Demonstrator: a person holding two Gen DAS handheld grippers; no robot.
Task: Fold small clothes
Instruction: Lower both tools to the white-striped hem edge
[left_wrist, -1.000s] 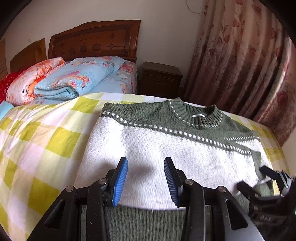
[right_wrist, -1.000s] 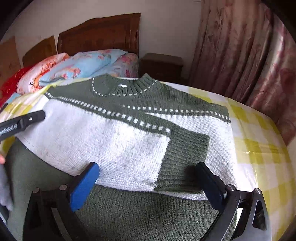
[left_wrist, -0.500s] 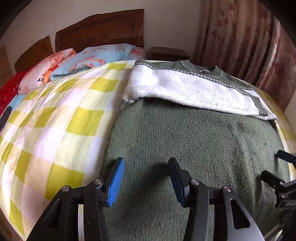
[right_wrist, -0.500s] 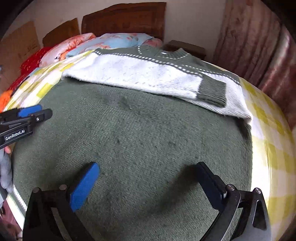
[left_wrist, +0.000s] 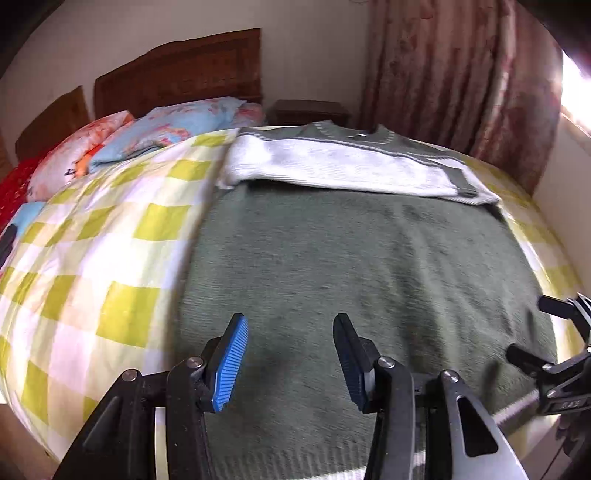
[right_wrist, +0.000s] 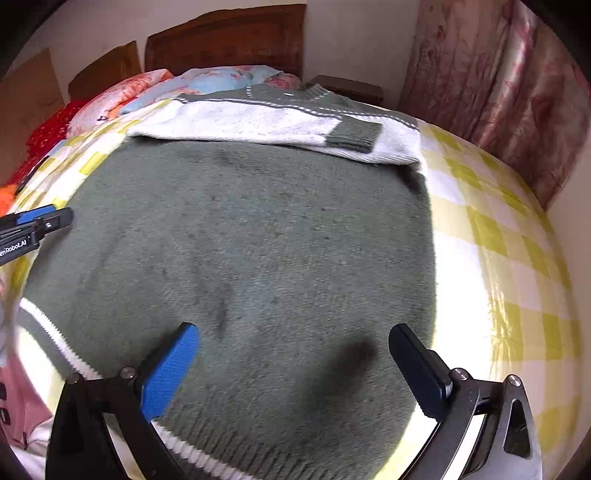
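Fingers of left gripper (left_wrist: 290, 360) apart with nothing between them, closing a bit — hovering over the lower green part of the sweater (left_wrist: 351, 266). Right gripper (right_wrist: 295, 373) spread wide too, nothing pinched, just above the hem. Sweater lying flat on the checked bed (left_wrist: 92, 258), sleeves folded across the white chest, collar toward the headboard (left_wrist: 192, 70).

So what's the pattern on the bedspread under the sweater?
The bedspread is a yellow-green and white check, clearest in the left wrist view beside the sweater.
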